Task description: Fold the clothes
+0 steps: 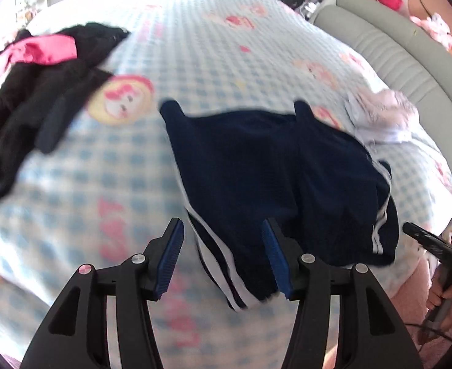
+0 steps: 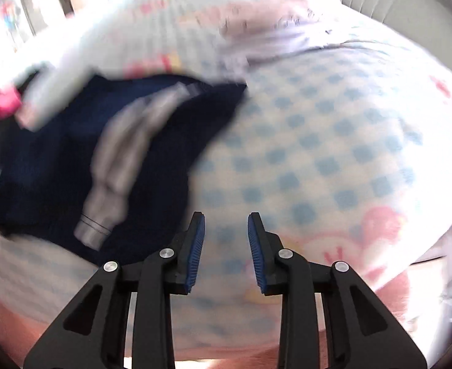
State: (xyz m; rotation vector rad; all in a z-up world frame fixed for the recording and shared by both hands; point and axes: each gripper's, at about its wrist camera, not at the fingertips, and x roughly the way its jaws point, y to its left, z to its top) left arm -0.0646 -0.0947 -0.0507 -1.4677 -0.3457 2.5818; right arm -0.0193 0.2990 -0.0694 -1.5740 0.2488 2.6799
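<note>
**Navy shorts spread on the bed, both tongs free**

Navy cloth with white side stripes fills the middle of my left view: one pair of shorts (image 1: 275, 184), lying flat on the checked bedspread (image 1: 195, 46), its near hem toward the near edge of the bed. My left tongs (image 1: 222, 255) hang just over that hem with the fingers wide apart and nothing between them. Toward the far left corner of the bed sits one heap of black clothes (image 1: 41, 92) with one pink piece (image 1: 41, 50) on top. By the right edge, near the grey headboard (image 1: 395, 58), lies one pale crumpled garment (image 1: 379, 117). At the right rim I can see my own right hand (image 1: 450, 295) on its handle.

In my right view, which is badly blurred, the right tongs (image 2: 226, 252) hover over bare bedspread (image 2: 318, 153), fingers apart and holding nothing. The shorts (image 2: 56, 169) lie off to the left, with the other tool (image 2: 118, 169) streaked across them. The pale garment (image 2: 272, 30) shows toward the far edge.

I judge the shorts are the piece in hand, but whether they lie single or already doubled over once I cannot tell. Any fold from here would call for a firm pinch on a hem corner, taking every layer, with the second tongs steadying the opposite side.
</note>
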